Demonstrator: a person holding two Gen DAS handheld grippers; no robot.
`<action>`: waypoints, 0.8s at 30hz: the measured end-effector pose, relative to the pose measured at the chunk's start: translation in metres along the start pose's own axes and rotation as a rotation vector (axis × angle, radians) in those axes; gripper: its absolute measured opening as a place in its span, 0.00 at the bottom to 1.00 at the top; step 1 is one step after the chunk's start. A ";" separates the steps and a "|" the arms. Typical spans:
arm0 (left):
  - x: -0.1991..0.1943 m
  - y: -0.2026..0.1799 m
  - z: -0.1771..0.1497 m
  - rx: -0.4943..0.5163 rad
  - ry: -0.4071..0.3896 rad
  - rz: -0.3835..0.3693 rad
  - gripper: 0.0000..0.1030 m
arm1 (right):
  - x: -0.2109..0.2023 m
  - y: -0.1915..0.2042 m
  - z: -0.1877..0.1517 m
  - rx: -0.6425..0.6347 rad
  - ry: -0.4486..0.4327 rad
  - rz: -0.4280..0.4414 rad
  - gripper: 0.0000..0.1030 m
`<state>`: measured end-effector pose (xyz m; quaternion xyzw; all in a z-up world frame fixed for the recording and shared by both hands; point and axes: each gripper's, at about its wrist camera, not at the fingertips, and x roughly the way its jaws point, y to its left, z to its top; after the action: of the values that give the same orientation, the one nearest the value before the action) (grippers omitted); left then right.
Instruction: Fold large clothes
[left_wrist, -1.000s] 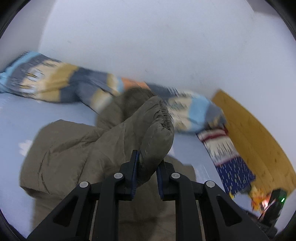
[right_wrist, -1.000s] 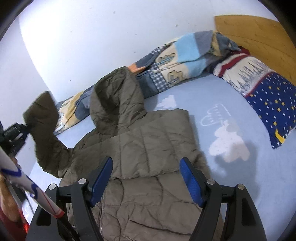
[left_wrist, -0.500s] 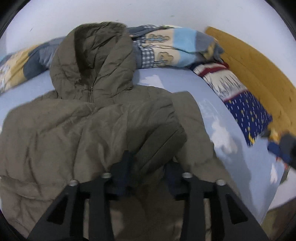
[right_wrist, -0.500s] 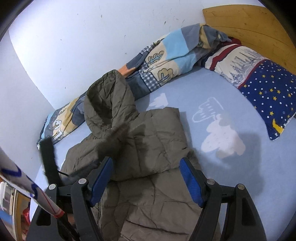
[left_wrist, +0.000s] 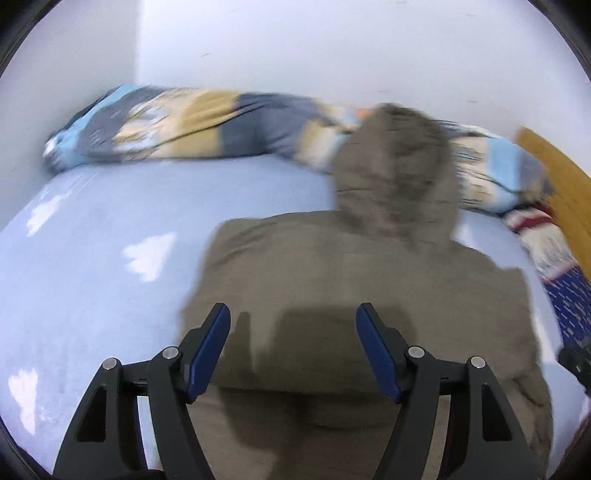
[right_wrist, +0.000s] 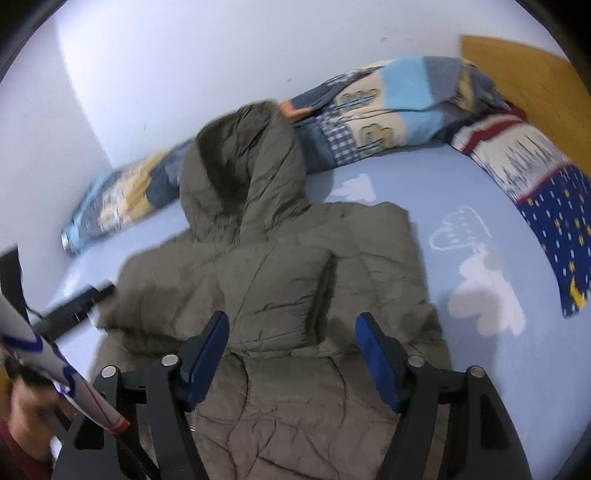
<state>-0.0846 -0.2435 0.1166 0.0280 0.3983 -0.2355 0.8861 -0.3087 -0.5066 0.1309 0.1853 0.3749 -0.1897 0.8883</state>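
Observation:
An olive-brown hooded puffer jacket (right_wrist: 280, 280) lies flat on the light blue bed sheet, hood (right_wrist: 240, 173) toward the wall, with both sleeves folded in across its front. It also shows, blurred, in the left wrist view (left_wrist: 369, 288). My left gripper (left_wrist: 293, 347) is open and empty, hovering over the jacket's lower left part. My right gripper (right_wrist: 291, 354) is open and empty above the jacket's lower middle. The left gripper (right_wrist: 79, 301) appears in the right wrist view as a dark blurred shape by the jacket's left edge.
A rolled patchwork quilt (right_wrist: 388, 107) lies along the white wall behind the hood. A star-patterned pillow (right_wrist: 546, 206) sits at the right by a wooden headboard (right_wrist: 517, 66). The blue sheet (left_wrist: 92, 277) with white cloud prints spreads to the left.
My left gripper carried the sleeve across the jacket, laid it on the front, opened and pulled back left. The right gripper stayed open over the jacket.

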 end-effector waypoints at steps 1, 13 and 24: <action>0.005 0.008 0.002 -0.016 0.001 0.009 0.68 | 0.006 0.004 -0.001 -0.017 0.003 -0.009 0.67; 0.046 0.009 -0.024 0.002 0.112 0.065 0.68 | 0.075 -0.001 -0.007 -0.047 0.113 -0.060 0.67; 0.055 0.010 -0.033 0.005 0.125 0.087 0.73 | 0.104 -0.007 -0.018 -0.032 0.182 -0.063 0.71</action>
<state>-0.0717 -0.2482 0.0531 0.0624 0.4507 -0.1953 0.8688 -0.2553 -0.5244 0.0412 0.1758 0.4629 -0.1941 0.8469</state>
